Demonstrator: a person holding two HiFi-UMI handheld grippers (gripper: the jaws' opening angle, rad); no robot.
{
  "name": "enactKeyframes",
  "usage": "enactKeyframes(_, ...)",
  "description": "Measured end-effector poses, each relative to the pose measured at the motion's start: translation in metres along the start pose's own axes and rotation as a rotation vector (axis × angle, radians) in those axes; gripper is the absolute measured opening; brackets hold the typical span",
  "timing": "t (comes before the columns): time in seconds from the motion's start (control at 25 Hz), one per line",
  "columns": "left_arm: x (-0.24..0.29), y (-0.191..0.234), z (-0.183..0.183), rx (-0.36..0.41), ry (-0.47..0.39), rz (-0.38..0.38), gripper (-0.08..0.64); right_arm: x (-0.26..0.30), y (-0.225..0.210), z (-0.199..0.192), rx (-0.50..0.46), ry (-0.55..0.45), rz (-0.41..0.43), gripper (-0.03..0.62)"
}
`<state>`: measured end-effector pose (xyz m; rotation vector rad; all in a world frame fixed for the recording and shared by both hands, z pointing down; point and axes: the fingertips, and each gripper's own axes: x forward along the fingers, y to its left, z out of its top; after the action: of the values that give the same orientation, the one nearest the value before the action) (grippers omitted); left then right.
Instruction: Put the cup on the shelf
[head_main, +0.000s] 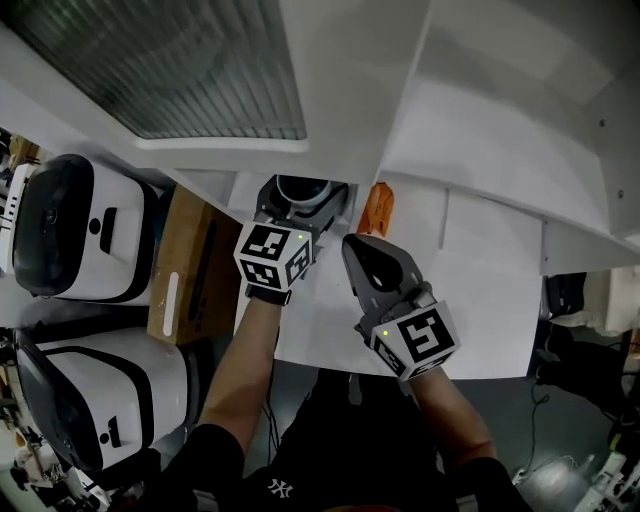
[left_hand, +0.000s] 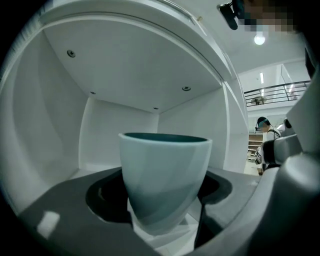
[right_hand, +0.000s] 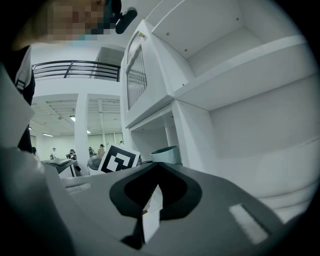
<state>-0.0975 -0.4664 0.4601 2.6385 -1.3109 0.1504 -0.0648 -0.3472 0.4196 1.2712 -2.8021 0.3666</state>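
Note:
A pale teal cup (left_hand: 165, 175) with a dark inside stands upright between the jaws of my left gripper (head_main: 298, 205), which is shut on it. The left gripper view shows the cup just in front of a white shelf compartment (left_hand: 120, 105), a little above the shelf's floor. From the head view the cup (head_main: 303, 188) is a dark round rim under the shelf unit's edge (head_main: 330, 110). My right gripper (head_main: 354, 245) hovers just right of it, shut with nothing in it. In the right gripper view its jaws meet at the tip (right_hand: 156, 166), with the cup (right_hand: 165, 154) beyond.
The white shelf unit (right_hand: 240, 90) has several open compartments. An orange object (head_main: 377, 208) lies just beyond my right gripper. A cardboard box (head_main: 190, 265) and two white machines with black panels (head_main: 80, 230) stand at the left. A white tabletop (head_main: 490, 300) lies below.

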Motion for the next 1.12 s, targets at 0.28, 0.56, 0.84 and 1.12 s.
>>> enactKeyframes(0.28,0.015,0.004,-0.010,-0.010,0.022,0.020,0.377,-0.004,-0.007,-0.004,0.009,0.010,-0.026,0.012)
enactKeyframes(0.56,0.027,0.005,-0.013,-0.008,0.034,0.054,0.377,-0.005,-0.013,-0.003,0.010,0.006,-0.034,0.012)
enactKeyframes(0.84,0.031,0.008,-0.014,0.001,0.027,0.091,0.379,-0.008,-0.017,-0.001,0.014,0.001,-0.041,0.012)
enactKeyframes(1.12,0.030,0.005,-0.013,0.005,0.002,0.061,0.382,-0.010,-0.018,0.001,0.014,-0.003,-0.040,0.012)
